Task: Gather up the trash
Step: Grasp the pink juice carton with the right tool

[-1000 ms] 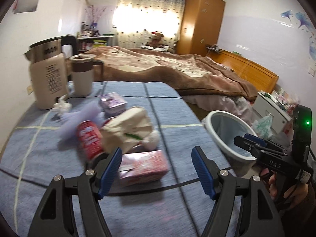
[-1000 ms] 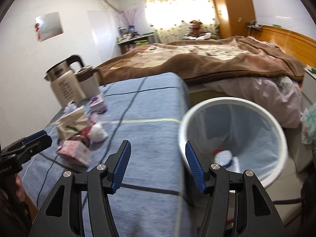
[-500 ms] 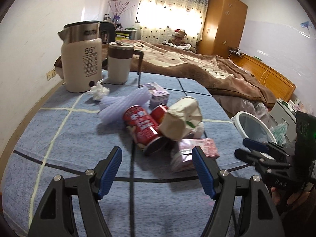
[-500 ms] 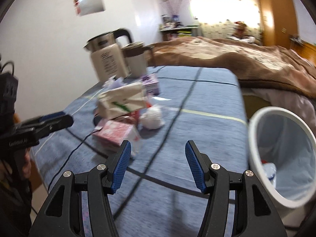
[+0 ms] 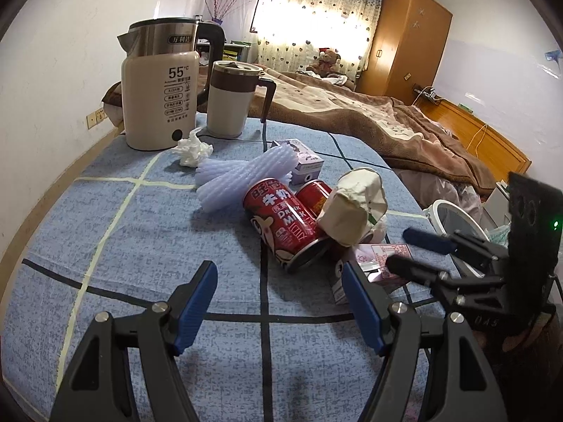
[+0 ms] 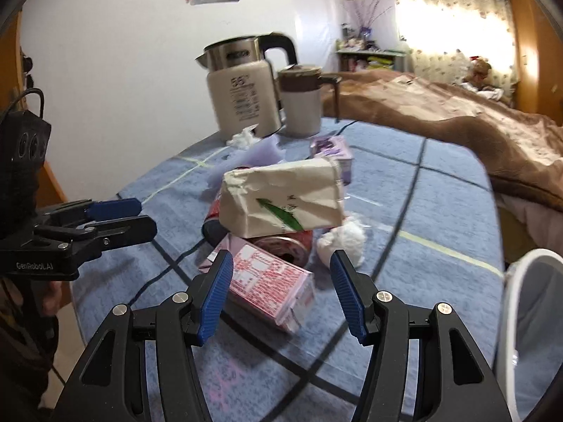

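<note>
While both claws gape wide and empty, the right gripper [image 6: 281,290] lines up on the pink carton [image 6: 272,283] at twelve o'clock, needing only to advance and close before carrying to the bin [image 6: 527,316] at three o'clock.

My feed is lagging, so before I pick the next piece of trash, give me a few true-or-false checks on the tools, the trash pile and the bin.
1. Both tools are open and empty. True: left tool, right tool.
2. The pink carton lies just ahead of the right tool. True.
3. The red milk can stands upright. False: it lies on its side.
4. The kettle is inside the white trash bin. False: it stands on the blue cloth.
5. The paper bag rests on the cans. True.
</note>
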Demonstrator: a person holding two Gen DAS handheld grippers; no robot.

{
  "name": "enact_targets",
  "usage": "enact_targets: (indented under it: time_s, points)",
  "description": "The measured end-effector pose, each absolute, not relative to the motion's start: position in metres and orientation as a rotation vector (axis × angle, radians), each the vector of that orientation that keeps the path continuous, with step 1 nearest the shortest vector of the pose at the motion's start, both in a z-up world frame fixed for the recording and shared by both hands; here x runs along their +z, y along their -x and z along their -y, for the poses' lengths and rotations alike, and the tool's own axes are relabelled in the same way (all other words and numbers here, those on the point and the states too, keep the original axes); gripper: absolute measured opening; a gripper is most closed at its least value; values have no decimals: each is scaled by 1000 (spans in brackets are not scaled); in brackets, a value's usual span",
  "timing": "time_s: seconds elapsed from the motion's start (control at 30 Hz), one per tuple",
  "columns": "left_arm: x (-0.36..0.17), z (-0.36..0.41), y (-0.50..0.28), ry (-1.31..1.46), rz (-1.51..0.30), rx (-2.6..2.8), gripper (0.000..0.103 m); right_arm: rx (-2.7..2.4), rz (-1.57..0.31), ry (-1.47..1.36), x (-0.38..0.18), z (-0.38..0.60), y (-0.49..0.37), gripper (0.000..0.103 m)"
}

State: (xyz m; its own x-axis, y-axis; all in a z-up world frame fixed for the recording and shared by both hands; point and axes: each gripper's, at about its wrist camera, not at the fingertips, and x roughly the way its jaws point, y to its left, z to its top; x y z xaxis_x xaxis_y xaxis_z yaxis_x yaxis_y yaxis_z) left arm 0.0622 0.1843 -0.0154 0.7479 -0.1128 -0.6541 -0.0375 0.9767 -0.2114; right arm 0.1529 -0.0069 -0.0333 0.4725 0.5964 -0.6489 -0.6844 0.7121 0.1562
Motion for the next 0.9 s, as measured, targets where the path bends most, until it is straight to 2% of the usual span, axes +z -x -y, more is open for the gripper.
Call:
enact_targets:
  time_s: [0.33,0.6,0.63,0.67,0.7,0.9]
  points:
    - [-17,-195,-66,228,-730,-35,75,953,-796,147,-38,-5,-133,58]
    - [-17,-200,-65,234,-733,-32,75,856,-807,270,-51,-30,-134,58]
    - [-16,-200,-66,233,-733,-35,75,849,-815,266,-52,-30,-135,56]
    - [-16,-199,-67,230,-732,-39,75,847,-818,257,-52,-28,-135,49]
    - [-16,-198,-68,229,-733,-45,75,850,-816,239,-51,-25,-134,38]
    - [-18,-190,-81,229,-742,-89,75,834,-799,197,-48,-8,-126,38]
